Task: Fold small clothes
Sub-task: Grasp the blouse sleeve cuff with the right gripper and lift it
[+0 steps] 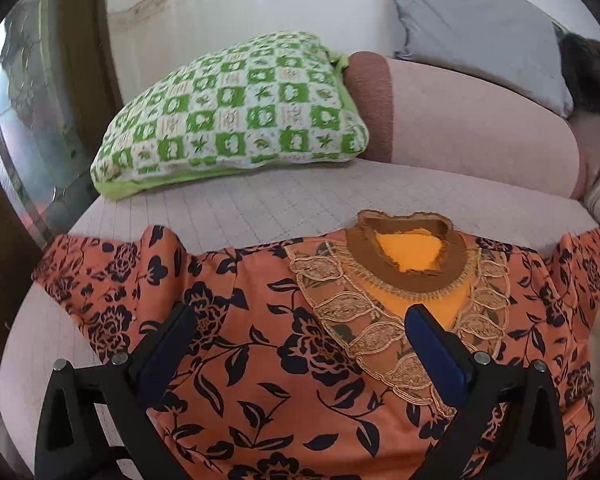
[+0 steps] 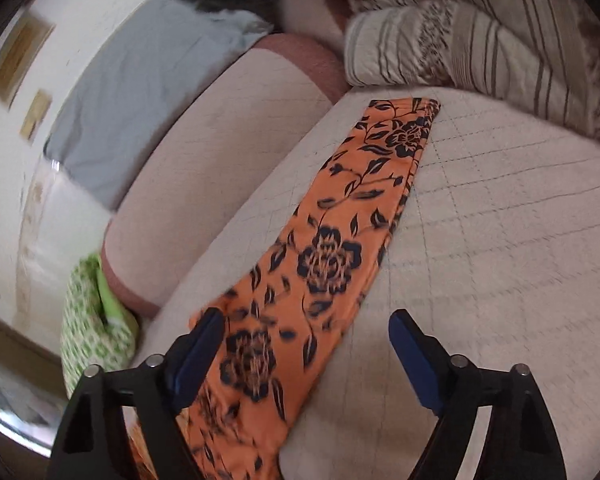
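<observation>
Nearest you in the left wrist view, your left claw hangs wide over the chest of the orange floral top, gripping nothing, one blue pad over the left side of the print and the other by the lace-trimmed yoke. I can't tell whether the pads touch the cloth or hover just above it.

The top lies face up and spread flat on the quilted bed, neckline pointing to the far side, one sleeve out to the left with a raised ruck in it and the other running off to the right.

Switch to the right wrist view: your right claw is wide too, nothing in it, its left finger over the near end of the right sleeve, the other over bare quilt. That sleeve stretches away from you, flat and straight, cuff at the far end. The picture is a little smeared, so fine detail is lost.

So where does that leave you? By my reading, right at the start: the garment is laid out, but I see no fold in it. Both sleeves are out to the sides, the body is full width. Sleeves in, sides in, then the length doubled over, all of that looks undone.

Farther off, a green checked pillow sits on the bed at the far left, a pink bolster behind it, and striped bedding at the far right.
</observation>
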Tool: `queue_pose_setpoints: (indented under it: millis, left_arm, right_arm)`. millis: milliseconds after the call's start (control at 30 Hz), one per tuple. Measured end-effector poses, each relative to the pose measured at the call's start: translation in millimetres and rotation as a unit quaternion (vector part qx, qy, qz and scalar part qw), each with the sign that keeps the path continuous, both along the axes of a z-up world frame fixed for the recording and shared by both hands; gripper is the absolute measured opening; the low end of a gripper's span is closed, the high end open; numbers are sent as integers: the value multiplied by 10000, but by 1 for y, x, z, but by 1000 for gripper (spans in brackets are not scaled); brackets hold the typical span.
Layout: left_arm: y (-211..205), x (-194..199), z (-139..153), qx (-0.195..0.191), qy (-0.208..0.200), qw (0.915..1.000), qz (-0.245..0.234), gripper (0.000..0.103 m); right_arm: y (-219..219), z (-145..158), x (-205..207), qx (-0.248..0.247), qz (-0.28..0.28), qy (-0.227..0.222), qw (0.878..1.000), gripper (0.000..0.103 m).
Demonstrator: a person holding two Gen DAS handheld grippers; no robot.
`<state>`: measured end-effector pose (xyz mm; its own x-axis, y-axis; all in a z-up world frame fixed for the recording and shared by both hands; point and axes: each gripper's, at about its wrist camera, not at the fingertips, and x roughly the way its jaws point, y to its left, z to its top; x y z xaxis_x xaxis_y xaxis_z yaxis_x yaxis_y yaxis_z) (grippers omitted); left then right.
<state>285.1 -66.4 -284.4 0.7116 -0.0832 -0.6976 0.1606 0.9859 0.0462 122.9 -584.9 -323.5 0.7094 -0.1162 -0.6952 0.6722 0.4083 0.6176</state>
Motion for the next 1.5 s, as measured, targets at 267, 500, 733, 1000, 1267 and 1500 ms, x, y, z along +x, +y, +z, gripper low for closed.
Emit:
queue_pose_setpoints:
  millis: [267, 500, 733, 1000, 1267, 1500]
  left_arm:
    - [12, 12, -7, 85, -190, 9983, 540, 103]
    - [1, 20, -21, 431, -181, 9967, 660, 103]
    - [-8, 21, -22, 575, -378, 9955, 657, 103]
    - [30, 23, -1, 123, -445, 9913, 1231, 103]
    - [93, 27, 13, -223, -411, 9779, 2040, 103]
    - [140, 30, 13, -199, -297, 9655, 2581, 103]
  right_arm:
    - [-98, -57, 16, 787, -1067, -122, 9911, 69]
    - [-147, -81, 36, 903, -1136, -90, 9894, 48]
    - [-173, -85, 50, 735, -1094, 33, 9913, 8]
    - [-114, 13, 41, 286, -552, -1289, 9897, 7]
    - [21, 166, 51, -477, 601, -2482, 9657, 7]
    - [221, 169, 120, -941, 2457, -1652, 9505, 11]
